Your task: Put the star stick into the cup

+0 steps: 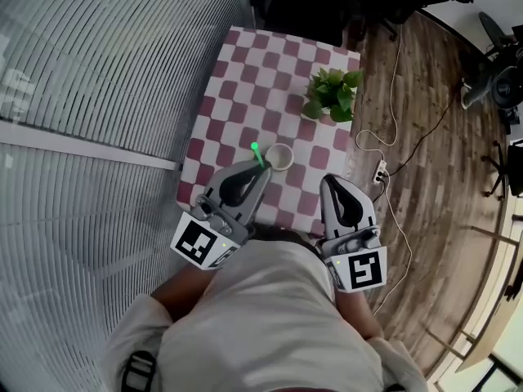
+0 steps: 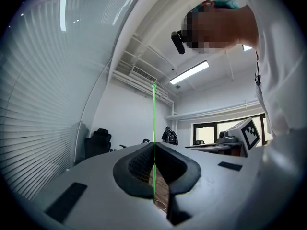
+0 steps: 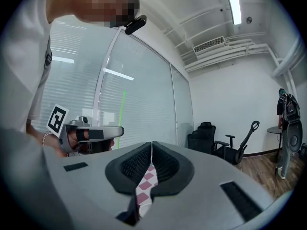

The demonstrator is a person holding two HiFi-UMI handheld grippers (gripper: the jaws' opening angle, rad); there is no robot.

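In the head view a white cup (image 1: 279, 157) stands on the checkered table (image 1: 245, 72), near its front edge. My left gripper (image 1: 262, 168) is just left of the cup, shut on the thin green star stick (image 1: 257, 152), which stands upright. In the left gripper view the stick (image 2: 154, 123) rises straight up out of the closed jaws (image 2: 154, 146), its star tip at the top. My right gripper (image 1: 330, 179) hovers over the table's front right corner, right of the cup. Its jaws (image 3: 151, 145) are shut with nothing between them. From the right gripper view I see the left gripper (image 3: 91, 135) with the stick (image 3: 123, 108).
A potted green plant (image 1: 333, 94) stands on the table behind the cup, to the right. White blinds (image 1: 98, 96) run along the left side. On the wooden floor to the right lie a cable and a power strip (image 1: 380, 170). Office chairs (image 3: 211, 137) stand further off.
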